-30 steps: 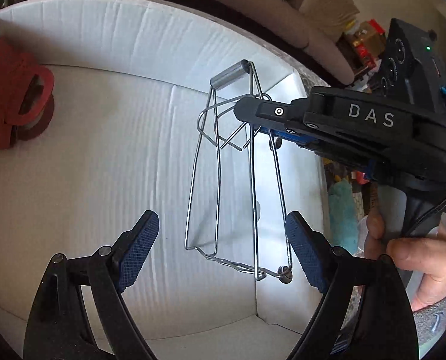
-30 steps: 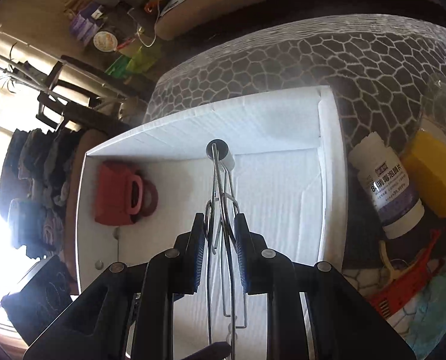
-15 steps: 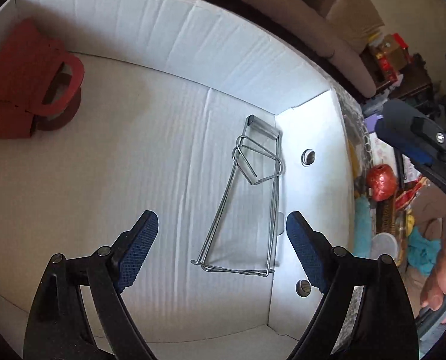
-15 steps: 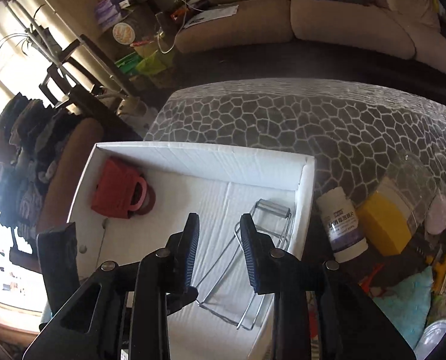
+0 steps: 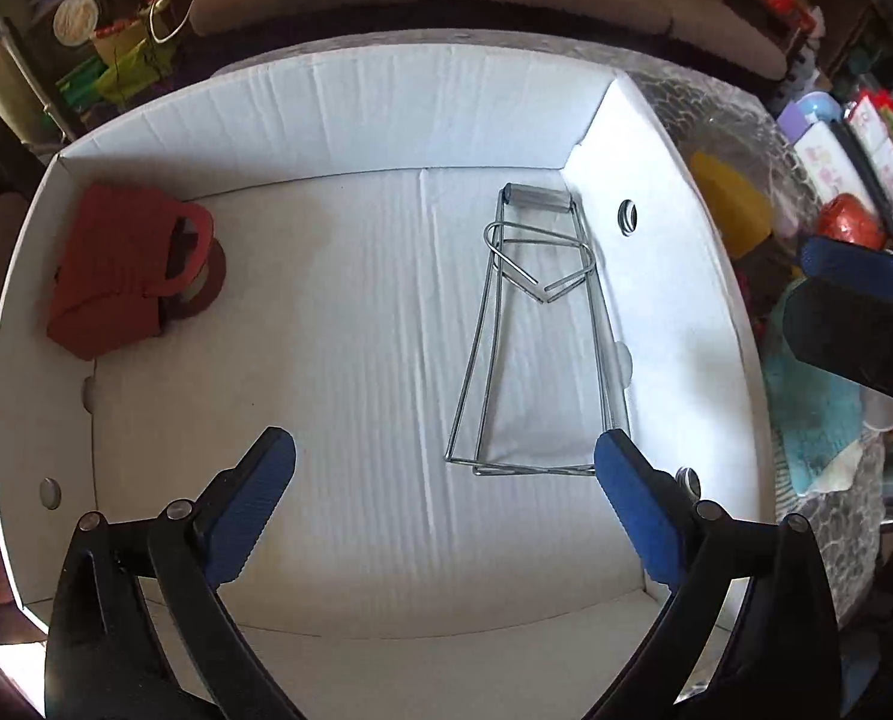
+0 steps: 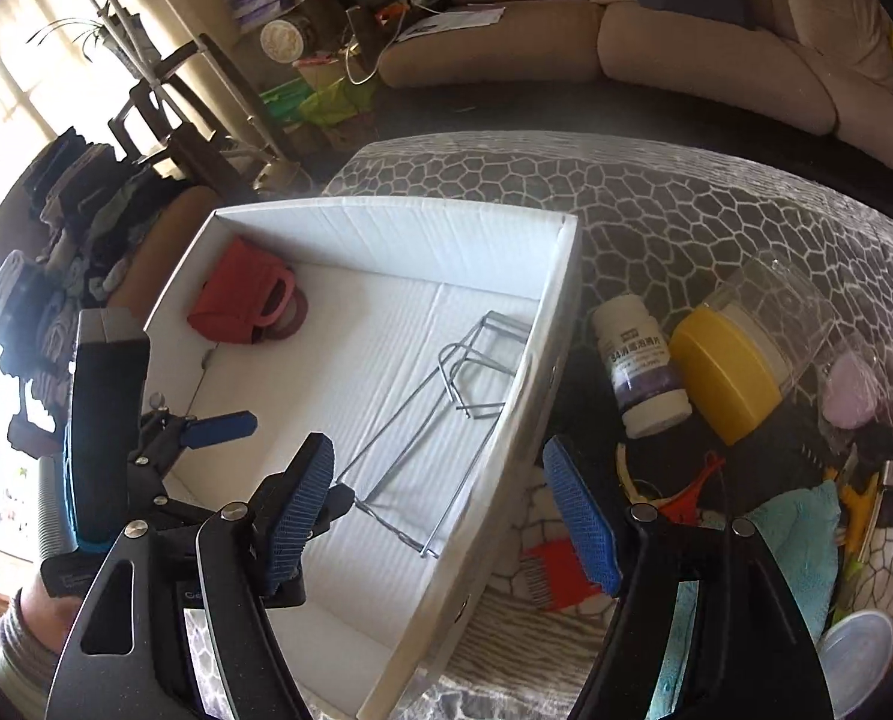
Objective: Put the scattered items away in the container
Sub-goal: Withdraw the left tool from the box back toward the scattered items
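A white box [image 5: 338, 120] [image 6: 542, 372] stands on the patterned table. A wire rack [image 5: 536, 324] [image 6: 446, 420] lies flat inside it by the right wall. A red pouch [image 5: 116, 270] [image 6: 236, 300] on a tape roll sits in its far left corner. My left gripper [image 5: 440, 492] is open and empty above the box's near half. My right gripper [image 6: 440, 510] is open and empty, above the box's right wall. Scattered right of the box are a white pill bottle [image 6: 638, 366], a yellow-lidded jar [image 6: 728, 372], a red comb [image 6: 548, 576] and a teal cloth [image 6: 800, 540].
A clear plastic container [image 6: 788, 312], a pink item [image 6: 848, 390], a red ball [image 5: 848, 222] and a white lid [image 6: 860, 642] lie further right on the table. A beige sofa [image 6: 686, 48] stands behind. Clutter and a chair are at the far left.
My right gripper let go of the wire rack, which now lies in the box, then opened and pulled back to the right. My left gripper rose and drew back a little.
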Tool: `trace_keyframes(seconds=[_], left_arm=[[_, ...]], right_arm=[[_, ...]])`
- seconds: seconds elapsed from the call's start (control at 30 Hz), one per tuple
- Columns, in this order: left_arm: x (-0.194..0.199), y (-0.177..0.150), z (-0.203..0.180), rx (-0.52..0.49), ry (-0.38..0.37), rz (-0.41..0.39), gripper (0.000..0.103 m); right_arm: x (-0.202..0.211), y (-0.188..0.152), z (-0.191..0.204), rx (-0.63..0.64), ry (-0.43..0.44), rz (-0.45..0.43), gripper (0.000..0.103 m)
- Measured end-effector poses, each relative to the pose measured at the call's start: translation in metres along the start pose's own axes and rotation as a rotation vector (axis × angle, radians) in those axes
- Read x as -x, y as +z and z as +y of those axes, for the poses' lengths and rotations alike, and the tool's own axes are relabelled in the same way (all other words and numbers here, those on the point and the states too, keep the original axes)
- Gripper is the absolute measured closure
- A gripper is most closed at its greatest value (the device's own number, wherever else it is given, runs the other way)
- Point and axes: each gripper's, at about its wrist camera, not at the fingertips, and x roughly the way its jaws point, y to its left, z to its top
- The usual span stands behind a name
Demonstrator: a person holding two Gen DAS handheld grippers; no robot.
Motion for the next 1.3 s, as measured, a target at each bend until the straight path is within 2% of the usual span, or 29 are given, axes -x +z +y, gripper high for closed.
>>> trace_keyframes(seconds=[0.07, 0.27, 0.47, 0.6, 0.67, 0.77, 0.8, 0.9, 1.07, 1.3], left_arm=[[0.007, -0.007, -0.003, -0.019, 0.025, -0.005, 0.003], [0.03, -0.029, -0.01, -0.033, 0.033, -0.007, 0.003], [0.065, -0.053, -0.026, -0.056, 0.049, -0.049, 0.002], [0.089, -0.075, -0.044, -0.097, 0.103, -0.087, 0.0], [0.099, -0.088, -0.055, -0.117, 0.124, -0.103, 0.0], [0.114, -0.106, -0.069, -0.118, 0.106, -0.124, 0.0], [0.119, -0.111, -0.074, -0.117, 0.098, -0.13, 0.0], [0.132, -0.127, -0.089, -0.115, 0.084, -0.159, 0.0], [0.149, -0.153, -0.115, -0.092, 0.048, -0.224, 0.0], [0.148, -0.178, -0.16, -0.104, 0.022, -0.254, 0.0]], right_arm=[[0.003, -0.006, 0.008, 0.027, -0.008, -0.003, 0.028], [0.015, -0.023, 0.028, 0.093, -0.056, -0.006, 0.027], [0.041, -0.045, 0.037, 0.116, -0.088, -0.027, 0.026], [0.06, -0.065, 0.043, 0.129, -0.115, -0.044, 0.025], [0.072, -0.076, 0.045, 0.137, -0.155, -0.059, 0.025], [0.091, -0.096, 0.048, 0.169, -0.206, -0.091, 0.024], [0.097, -0.103, 0.046, 0.17, -0.218, -0.098, 0.022], [0.114, -0.126, 0.036, 0.163, -0.228, -0.121, 0.0], [0.135, -0.167, 0.008, 0.107, -0.225, -0.158, 0.0], [0.151, -0.225, -0.039, 0.024, -0.248, -0.158, 0.0]])
